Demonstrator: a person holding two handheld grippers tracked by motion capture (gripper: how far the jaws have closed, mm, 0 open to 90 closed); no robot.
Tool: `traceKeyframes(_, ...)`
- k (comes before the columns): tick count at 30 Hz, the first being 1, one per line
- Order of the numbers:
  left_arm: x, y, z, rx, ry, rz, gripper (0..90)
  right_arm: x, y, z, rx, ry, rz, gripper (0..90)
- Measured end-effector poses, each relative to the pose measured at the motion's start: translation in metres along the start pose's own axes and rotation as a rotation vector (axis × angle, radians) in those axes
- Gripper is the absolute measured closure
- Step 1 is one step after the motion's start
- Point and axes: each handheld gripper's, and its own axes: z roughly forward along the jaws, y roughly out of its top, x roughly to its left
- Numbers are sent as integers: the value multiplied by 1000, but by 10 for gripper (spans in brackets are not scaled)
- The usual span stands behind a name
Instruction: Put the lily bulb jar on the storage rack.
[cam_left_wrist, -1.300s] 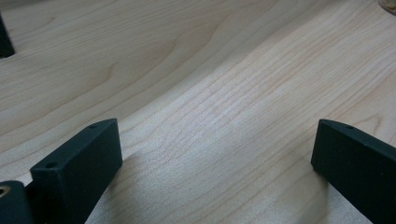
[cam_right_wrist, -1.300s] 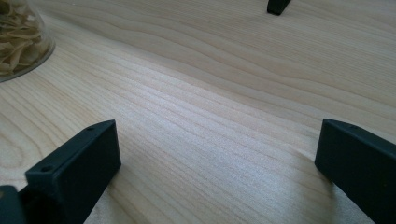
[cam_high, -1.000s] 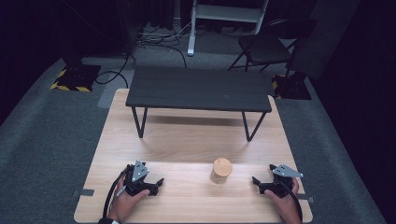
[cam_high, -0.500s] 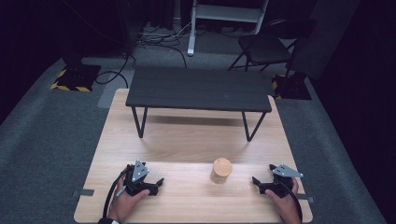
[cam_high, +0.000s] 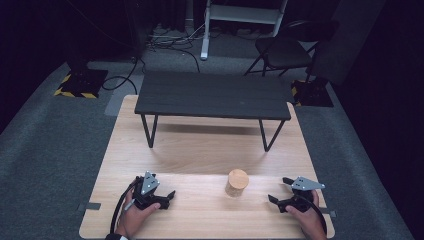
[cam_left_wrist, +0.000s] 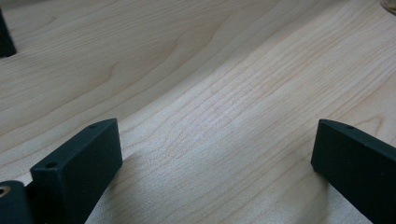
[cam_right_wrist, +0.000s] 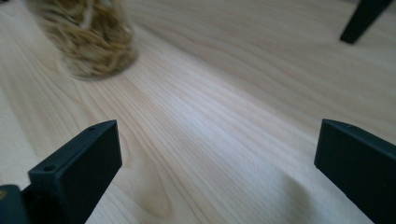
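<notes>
Jar: a small jar (cam_high: 236, 182) with a wooden lid stands upright on the near half of the wooden table (cam_high: 200, 150), between the two grippers and closer to the right one. In the right gripper view the jar (cam_right_wrist: 88, 39) shows thin pale strands inside its clear wall; what they are cannot be told.

Contact: nothing touches the jar; both grippers are apart from it.

Right gripper: the right gripper (cam_high: 286, 192) rests low on the table under the person's hand, its jaws wide apart and holding nothing. From its own camera the jar stands ahead and to the left of the gap, not between the jaws.

Left gripper: the left gripper (cam_high: 166, 196) also lies on the table, jaws wide apart with bare wood between them. It is farther from the jar.

Black bench: a low black bench (cam_high: 214, 95) stands on the far half of the table, well apart from the jar, with nothing on it.

Progress: by judgement the work is at its very start. The jar is not yet grasped or lifted.

Left to do: likely the approach, the closing of one gripper around the jar, and all handling after it.

Nearest candidate: the right gripper seems better placed for the first reach.
</notes>
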Motion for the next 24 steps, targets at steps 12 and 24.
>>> traceKeyframes(12, 0, 0, 0, 0, 0, 0, 18, -1, 47, 15, -24, 175, -146, 2)
traceKeyframes(24, 0, 0, 0, 0, 0, 0, 18, 6, 73, 35, -6, 269, -190, 2)
